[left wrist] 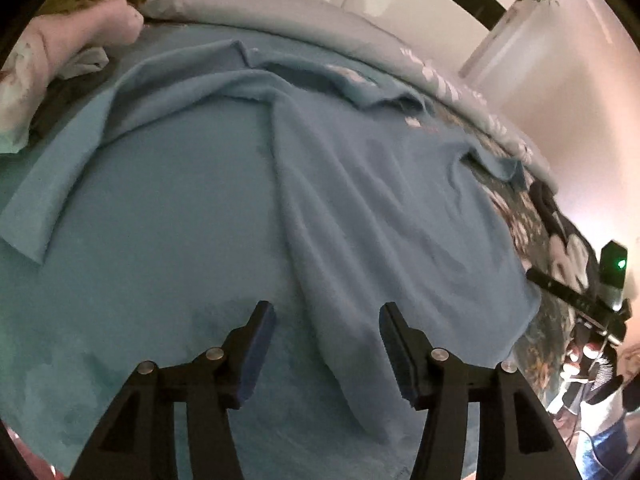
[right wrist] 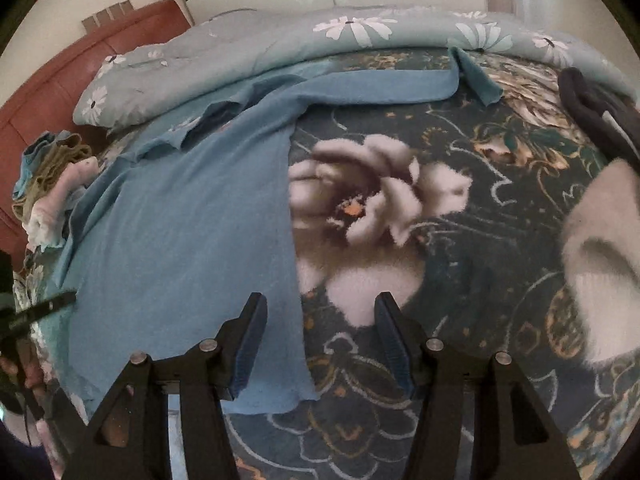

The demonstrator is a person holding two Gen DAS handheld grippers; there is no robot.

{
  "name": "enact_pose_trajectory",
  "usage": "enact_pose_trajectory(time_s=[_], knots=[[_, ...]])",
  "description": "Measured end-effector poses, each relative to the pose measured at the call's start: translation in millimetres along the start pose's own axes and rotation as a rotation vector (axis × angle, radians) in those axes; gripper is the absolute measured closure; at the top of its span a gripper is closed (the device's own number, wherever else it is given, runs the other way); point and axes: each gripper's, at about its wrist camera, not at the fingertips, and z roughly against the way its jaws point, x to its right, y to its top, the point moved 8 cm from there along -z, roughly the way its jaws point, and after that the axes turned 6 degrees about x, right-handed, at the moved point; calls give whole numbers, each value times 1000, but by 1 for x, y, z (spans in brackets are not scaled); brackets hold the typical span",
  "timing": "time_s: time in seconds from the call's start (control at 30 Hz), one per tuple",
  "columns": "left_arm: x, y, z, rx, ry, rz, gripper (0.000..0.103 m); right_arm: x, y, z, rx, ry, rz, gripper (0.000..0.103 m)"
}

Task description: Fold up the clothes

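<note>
In the left wrist view, the left gripper (left wrist: pixel 326 344) sits at the bottom centre with its fingers (left wrist: pixel 256 350) spread wide and nothing between them. A blue shirt (left wrist: pixel 280 184) fills most of the frame, lying spread on the bed with loose ridges running from the upper middle down toward the fingers; its lower part is cut off by the frame edge. One sleeve (left wrist: pixel 60 168) reaches to the left edge. At upper left lies a pile of clothes (left wrist: pixel 76 36), partly cut off and blurred. A pale floral quilt (left wrist: pixel 288 4) runs along the top. At the right edge, the other tool shows as a dark bar with a green light (left wrist: pixel 621 264); the things below it are too blurred to tell.

In the right wrist view, the right gripper (right wrist: pixel 320 344) also has its fingers (right wrist: pixel 250 344) wide apart and empty. The shirt (right wrist: pixel 180 220) covers the left half, its side edge running down between the fingers and its hem corner ending just in front of them. A dark flowered blanket (right wrist: pixel 460 208) lies bare across the right half. A sleeve (right wrist: pixel 380 84) stretches across the top to the quilt (right wrist: pixel 320 32). A dark item (right wrist: pixel 592 108) at the right edge is cut off. The clothes pile (right wrist: pixel 52 184) sits at the left against a red-brown headboard (right wrist: pixel 80 60).
</note>
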Motion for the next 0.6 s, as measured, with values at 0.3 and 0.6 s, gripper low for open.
enact_pose_trajectory(time_s=[0.3, 0.6], knots=[[10, -24, 13, 7, -68, 69, 45, -20, -19, 8, -42, 144, -74, 96], [11, -28, 11, 21, -144, 145, 46, -21, -17, 45, 34, 193, -107, 97]])
